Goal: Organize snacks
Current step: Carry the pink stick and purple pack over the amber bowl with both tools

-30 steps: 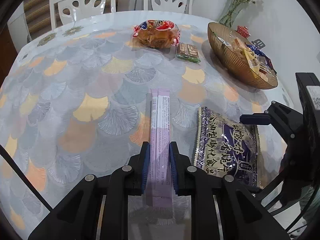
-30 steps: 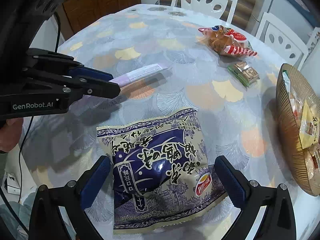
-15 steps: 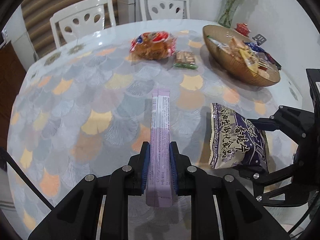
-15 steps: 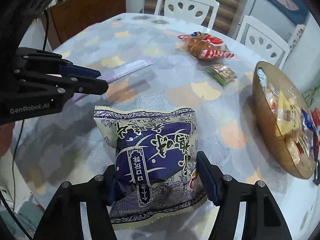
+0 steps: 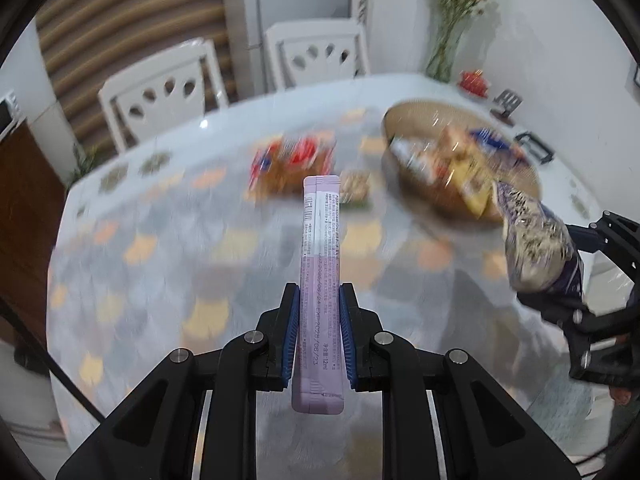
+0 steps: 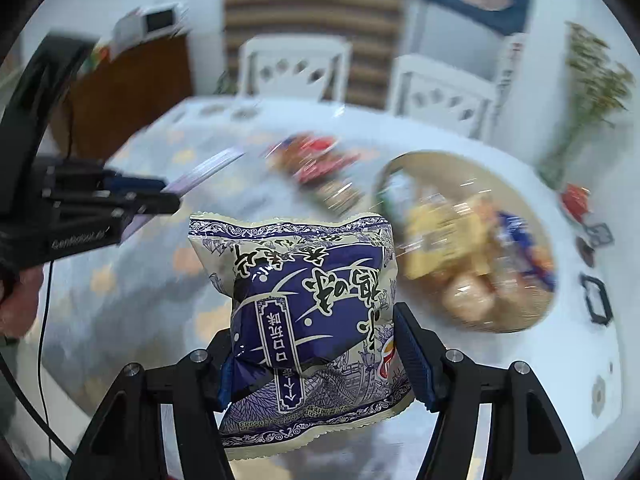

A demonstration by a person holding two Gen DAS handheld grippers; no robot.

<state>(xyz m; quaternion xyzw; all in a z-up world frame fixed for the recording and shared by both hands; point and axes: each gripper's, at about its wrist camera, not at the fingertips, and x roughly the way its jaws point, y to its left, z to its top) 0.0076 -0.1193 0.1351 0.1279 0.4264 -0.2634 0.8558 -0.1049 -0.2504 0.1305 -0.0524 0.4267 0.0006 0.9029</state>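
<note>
My left gripper (image 5: 319, 292) is shut on a long lilac stick sachet (image 5: 320, 236), held in the air and pointing away over the patterned table (image 5: 160, 248). My right gripper (image 6: 316, 336) is shut on a purple and cream chip bag (image 6: 304, 280), which hangs clear of the table. From the left wrist the bag (image 5: 532, 240) shows at the right, just before the wooden bowl (image 5: 404, 128). The bowl's rim (image 6: 516, 324) lies right of the bag, with several snacks inside. A red bread packet (image 5: 296, 160) and a small green packet (image 5: 356, 188) lie blurred on the far side of the table.
Two white chairs (image 5: 160, 92) (image 5: 316, 56) stand behind the table. A vase of dried flowers (image 5: 452, 32) and a small red object (image 5: 474, 82) sit at the far right by the wall. A wooden cabinet (image 6: 128, 84) stands at the left. A person's hand (image 6: 20, 296) holds the left gripper.
The right gripper closed on the chip bag and lifted it off the table. The left gripper rose with the sachet. Both now sit higher, with the bowl nearer the middle of view.
</note>
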